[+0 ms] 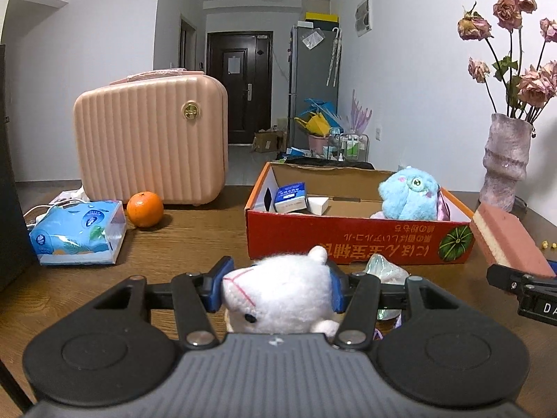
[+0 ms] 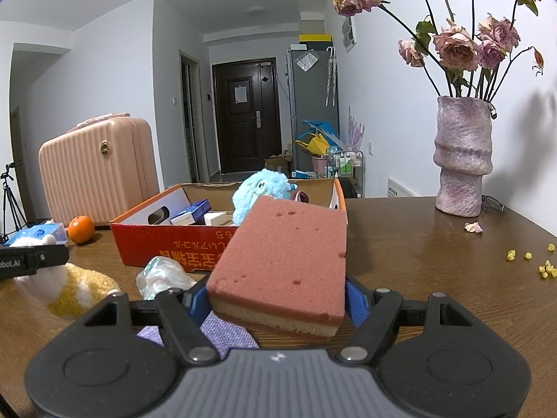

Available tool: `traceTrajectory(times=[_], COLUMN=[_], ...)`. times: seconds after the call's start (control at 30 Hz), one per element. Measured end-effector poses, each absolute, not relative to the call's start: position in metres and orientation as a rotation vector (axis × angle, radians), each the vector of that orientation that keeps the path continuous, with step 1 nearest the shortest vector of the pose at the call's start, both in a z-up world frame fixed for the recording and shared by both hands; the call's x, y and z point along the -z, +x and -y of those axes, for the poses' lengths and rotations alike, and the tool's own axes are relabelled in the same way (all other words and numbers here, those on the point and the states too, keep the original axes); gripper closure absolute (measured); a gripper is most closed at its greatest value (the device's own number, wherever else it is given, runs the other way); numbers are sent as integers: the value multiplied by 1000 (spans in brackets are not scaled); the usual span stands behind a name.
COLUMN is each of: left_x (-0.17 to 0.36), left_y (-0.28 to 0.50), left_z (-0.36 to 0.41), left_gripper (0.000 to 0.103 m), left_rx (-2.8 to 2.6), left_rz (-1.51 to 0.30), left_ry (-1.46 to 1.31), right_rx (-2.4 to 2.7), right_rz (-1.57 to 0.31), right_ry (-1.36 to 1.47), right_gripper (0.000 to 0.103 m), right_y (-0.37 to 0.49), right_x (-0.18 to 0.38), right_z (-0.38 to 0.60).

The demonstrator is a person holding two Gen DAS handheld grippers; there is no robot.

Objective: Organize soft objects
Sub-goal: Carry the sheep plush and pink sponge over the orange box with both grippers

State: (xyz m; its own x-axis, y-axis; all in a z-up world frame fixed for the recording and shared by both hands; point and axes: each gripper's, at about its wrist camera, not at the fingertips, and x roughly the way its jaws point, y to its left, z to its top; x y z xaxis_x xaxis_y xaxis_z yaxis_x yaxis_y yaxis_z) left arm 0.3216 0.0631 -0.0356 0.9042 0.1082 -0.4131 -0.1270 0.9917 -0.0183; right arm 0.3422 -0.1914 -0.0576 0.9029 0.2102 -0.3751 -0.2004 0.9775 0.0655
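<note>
My left gripper (image 1: 276, 287) is shut on a white plush toy (image 1: 278, 296), held above the table in front of the red cardboard box (image 1: 348, 240). My right gripper (image 2: 278, 299) is shut on a pink and yellow sponge (image 2: 285, 261), held just right of the box (image 2: 174, 240). The sponge also shows in the left wrist view (image 1: 504, 240). A blue plush monster (image 1: 409, 195) sits inside the box at its right end, seen too in the right wrist view (image 2: 257, 191). A crumpled clear plastic wrap (image 2: 160, 275) lies in front of the box. A purple cloth (image 2: 222, 334) lies under my right gripper.
A pink suitcase (image 1: 149, 146), an orange (image 1: 144, 209) and a blue tissue pack (image 1: 78, 233) stand at the left. A pink vase of dried roses (image 2: 461, 160) stands at the right, with yellow bits (image 2: 543, 268) scattered near it. Small cartons (image 1: 290, 196) lie in the box.
</note>
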Motion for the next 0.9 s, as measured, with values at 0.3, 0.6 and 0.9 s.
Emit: traceTrajectory(times=[0.3, 0.6, 0.9], left_x=[59, 83, 79], left_y=[341, 358, 354], left_z=[-61, -63, -61], left_gripper=[42, 42, 50], left_rx=[-141, -149, -146], left_rz=[-573, -667, -621], left_ry=[-32, -7, 10], right_rx=[-213, -215, -217], right_rz=[-392, -393, -389], right_ry=[23, 20, 16], right_gripper=[29, 29, 29], right_y=[342, 343, 343], right_x=[58, 59, 59], right_z=[191, 190, 189])
